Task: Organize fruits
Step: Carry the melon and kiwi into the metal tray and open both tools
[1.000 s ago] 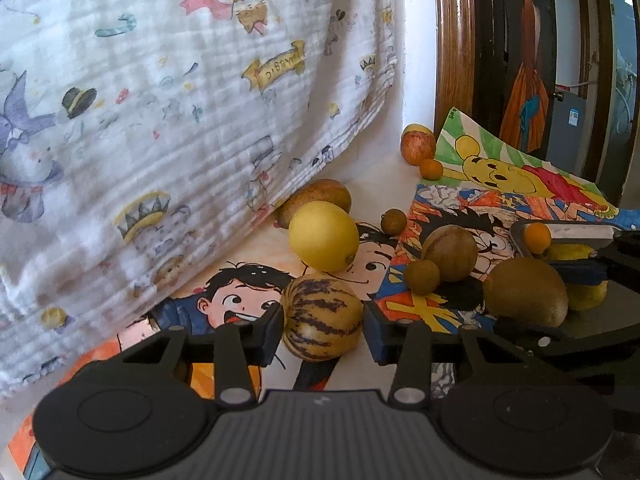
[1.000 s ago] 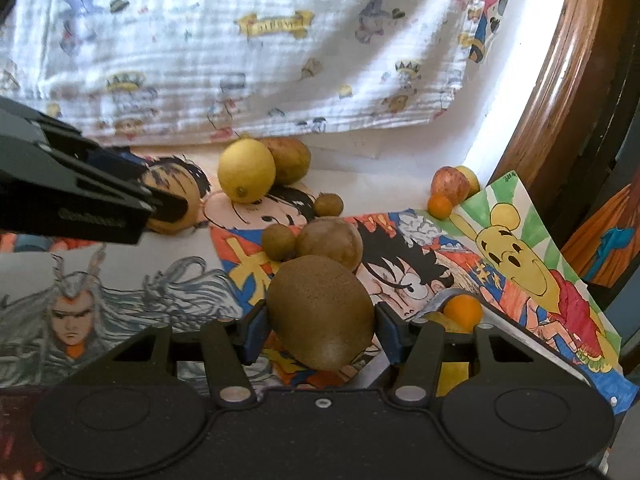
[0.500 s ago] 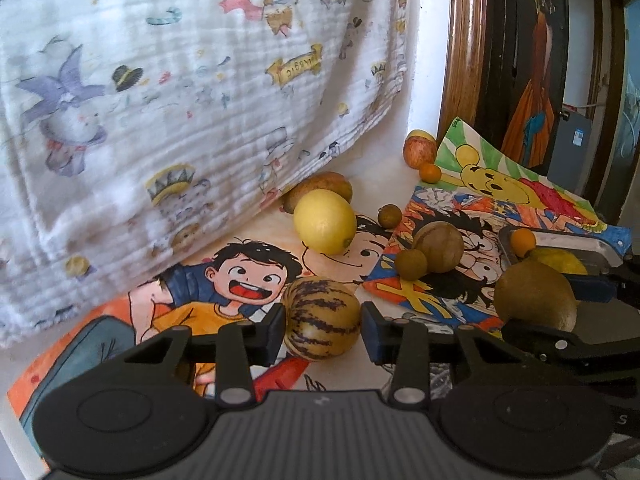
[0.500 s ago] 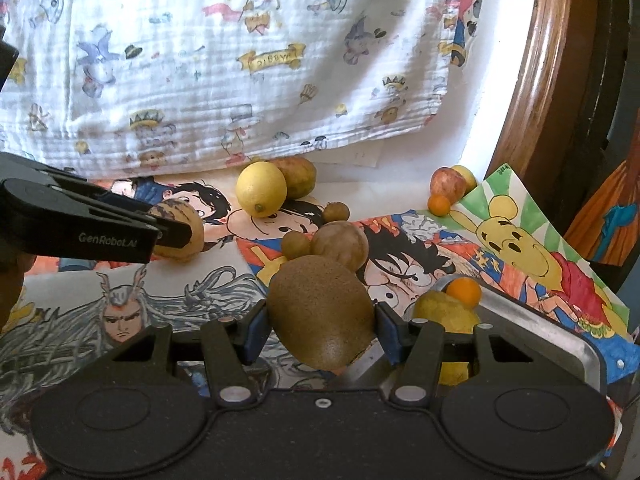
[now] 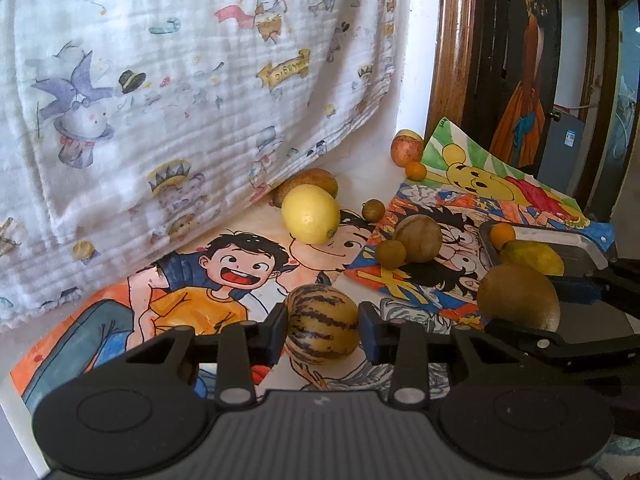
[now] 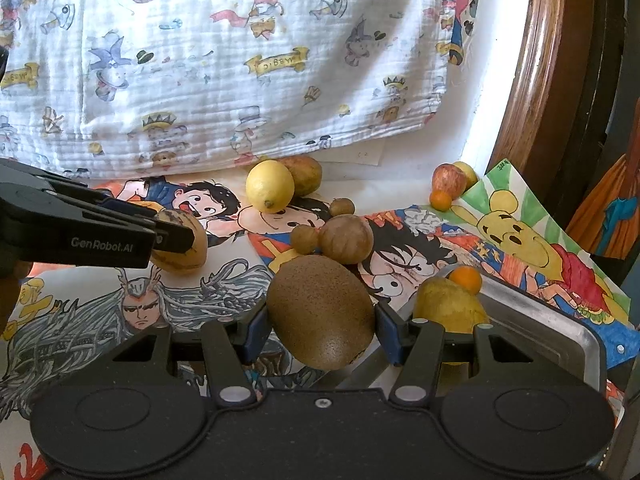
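My left gripper [image 5: 322, 330] is shut on a striped yellow-and-purple melon [image 5: 321, 323], held above the cartoon drawings; the right wrist view shows that melon [image 6: 180, 244] at the left. My right gripper [image 6: 320, 322] is shut on a brown kiwi [image 6: 320, 312], which the left wrist view shows as the kiwi [image 5: 518, 296] at the right. A metal tray [image 6: 532, 312] to the right holds a yellow mango [image 6: 448, 304] and a small orange [image 6: 465, 279]. On the drawings lie a lemon [image 6: 270, 186], a round brown fruit [image 6: 346, 238] and a small brown fruit [image 6: 304, 238].
A cartoon-printed white cloth [image 6: 224, 64] hangs behind the fruits. An apple [image 6: 449, 181] and a small orange [image 6: 440, 199] sit by the wall corner, next to a wooden frame [image 6: 540, 80]. A brown oval fruit [image 6: 306, 174] lies behind the lemon, and another small brown fruit [image 6: 342, 207] nearby.
Both grippers have pulled back and up from the fruits, each keeping its fruit. The tray has come further into the right wrist view.
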`<state>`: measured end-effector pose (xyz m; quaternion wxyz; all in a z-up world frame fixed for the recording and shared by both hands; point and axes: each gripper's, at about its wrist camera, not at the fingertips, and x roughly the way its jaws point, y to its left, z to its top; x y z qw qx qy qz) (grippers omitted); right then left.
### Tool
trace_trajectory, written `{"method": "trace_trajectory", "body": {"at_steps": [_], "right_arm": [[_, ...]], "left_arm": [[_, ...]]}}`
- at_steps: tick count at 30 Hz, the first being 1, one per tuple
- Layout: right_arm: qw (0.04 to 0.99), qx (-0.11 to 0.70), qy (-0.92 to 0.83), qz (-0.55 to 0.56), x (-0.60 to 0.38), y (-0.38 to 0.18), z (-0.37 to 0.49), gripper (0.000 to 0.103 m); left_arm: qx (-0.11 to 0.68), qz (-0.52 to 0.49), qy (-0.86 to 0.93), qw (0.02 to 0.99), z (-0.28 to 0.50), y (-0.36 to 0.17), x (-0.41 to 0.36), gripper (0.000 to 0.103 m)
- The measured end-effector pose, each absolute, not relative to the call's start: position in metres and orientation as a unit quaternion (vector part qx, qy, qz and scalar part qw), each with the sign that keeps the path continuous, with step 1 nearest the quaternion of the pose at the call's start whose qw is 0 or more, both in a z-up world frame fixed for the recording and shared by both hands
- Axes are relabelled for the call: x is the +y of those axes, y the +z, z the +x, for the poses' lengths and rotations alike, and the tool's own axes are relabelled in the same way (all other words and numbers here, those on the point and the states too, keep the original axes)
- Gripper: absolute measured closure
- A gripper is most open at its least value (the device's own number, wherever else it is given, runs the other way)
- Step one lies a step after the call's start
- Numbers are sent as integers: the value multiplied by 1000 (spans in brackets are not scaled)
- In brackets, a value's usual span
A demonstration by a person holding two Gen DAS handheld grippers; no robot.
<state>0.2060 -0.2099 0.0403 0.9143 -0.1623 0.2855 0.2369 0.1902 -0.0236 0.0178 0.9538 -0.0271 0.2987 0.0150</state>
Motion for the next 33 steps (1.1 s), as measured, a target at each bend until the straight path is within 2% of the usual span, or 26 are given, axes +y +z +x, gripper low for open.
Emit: {"method": "trace_trajectory", "body": {"at_steps": [5,9,16,33], "right_arm": [[912,287,242,-164,-208,40,206,46],[910,289,247,-168,-206,38,206,46],[906,298,249,-169,-204,34,208,46],[930,274,212,-125,-238,54,199,46]], "left_arm": [[294,-11,11,956,189,16,-26,59],[303,-3,8,953,194,14,-28,52],[317,23,17,948,203,8,-32,52],[290,-32,-4,957,198,29,-42,54]]}}
